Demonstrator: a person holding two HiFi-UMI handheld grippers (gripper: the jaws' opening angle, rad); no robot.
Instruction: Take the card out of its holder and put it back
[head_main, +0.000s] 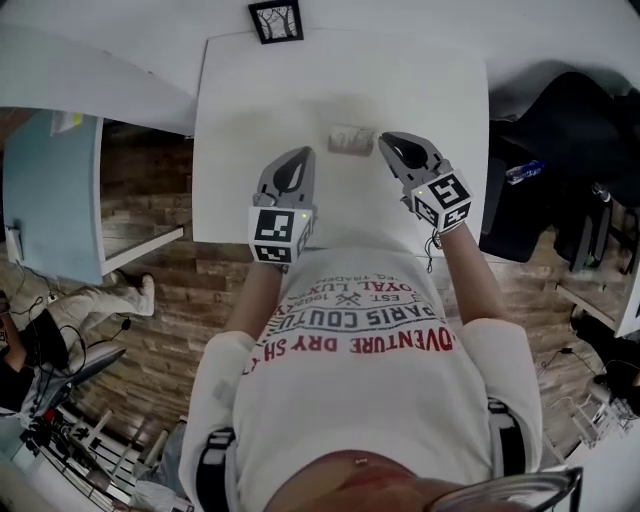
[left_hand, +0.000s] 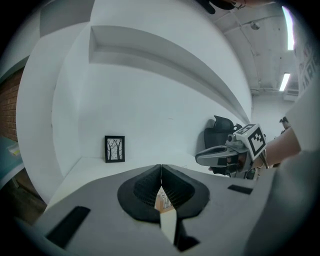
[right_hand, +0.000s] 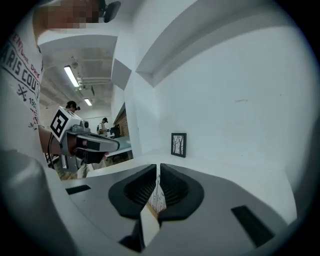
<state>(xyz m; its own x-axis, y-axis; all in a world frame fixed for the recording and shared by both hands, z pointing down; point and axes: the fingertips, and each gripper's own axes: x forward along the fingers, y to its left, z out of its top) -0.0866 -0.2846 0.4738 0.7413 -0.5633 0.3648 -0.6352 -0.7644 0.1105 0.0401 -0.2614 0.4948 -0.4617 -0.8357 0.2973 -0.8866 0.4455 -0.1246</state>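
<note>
Over the white table (head_main: 240, 120), the head view showed the holder (head_main: 352, 140) only as a small grey strip toward the far middle, between the two tips. The right gripper (head_main: 388, 142) touched its right end, and the left gripper (head_main: 305, 153) looked just short of its left end. From up there I couldn't tell what sat inside the holder.

The gripper views gave what that view didn't. The left jaws were pinched tight on a thin printed card (left_hand: 162, 200) standing edge-on. The right jaws, barely apart, gripped a thin printed edge of the same kind. Whether that edge was bare card or card inside the holder, I couldn't tell.

A small frame (head_main: 276, 20) stood at the table's far edge. Only the right gripper view caught a person (right_hand: 104, 124) far off on the left.
</note>
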